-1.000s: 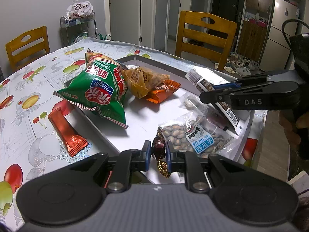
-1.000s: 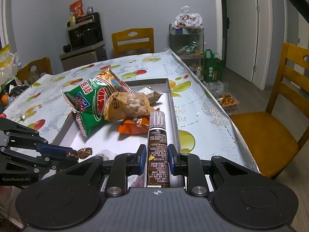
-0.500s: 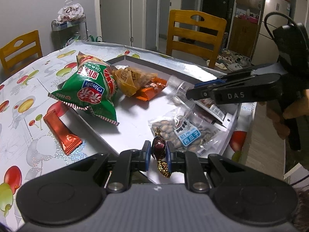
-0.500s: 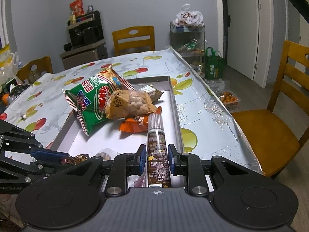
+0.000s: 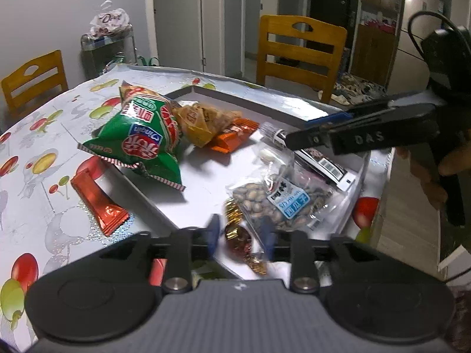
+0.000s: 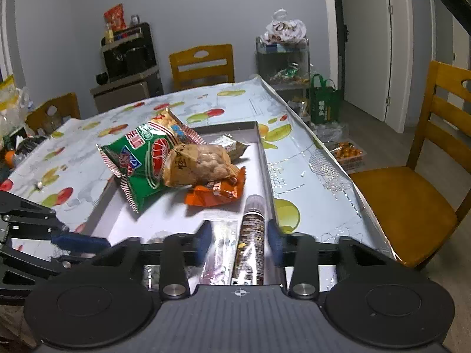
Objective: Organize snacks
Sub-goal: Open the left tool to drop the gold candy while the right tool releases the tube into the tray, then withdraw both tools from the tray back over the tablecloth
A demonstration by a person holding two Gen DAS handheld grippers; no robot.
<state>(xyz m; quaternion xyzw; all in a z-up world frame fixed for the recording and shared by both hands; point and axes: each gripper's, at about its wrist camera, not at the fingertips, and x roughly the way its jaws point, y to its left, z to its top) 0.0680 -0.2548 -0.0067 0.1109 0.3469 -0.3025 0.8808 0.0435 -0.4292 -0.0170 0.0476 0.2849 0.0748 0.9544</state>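
Observation:
A grey tray [image 5: 223,94] on the fruit-print tablecloth holds a green chip bag [image 5: 138,138], a tan snack bag [image 5: 203,120], an orange packet [image 5: 235,135] and a clear bag of seeds [image 5: 282,200]. My left gripper [image 5: 240,235] is over the tray's near corner. Its jaws are opening, and a brown and gold wrapped candy [image 5: 238,235] lies loose between them. My right gripper [image 6: 238,242] is opening too. A long brown snack tube [image 6: 250,235] lies in the tray [image 6: 229,125] between its fingers, nearer the right one. The tube [image 5: 318,158] also shows under the right gripper [image 5: 297,139].
An orange-red bar [image 5: 97,197] lies on the cloth left of the tray. Wooden chairs [image 5: 300,47] [image 6: 412,194] stand at the table's edges. A metal cart [image 6: 282,58] with bags stands by the wall. The table edge [image 6: 338,164] runs close to the tray's right side.
Both grippers were shut, the left on the candy and the right on the tube. Now both pairs of jaws stand apart and the two snacks lie loose between them.

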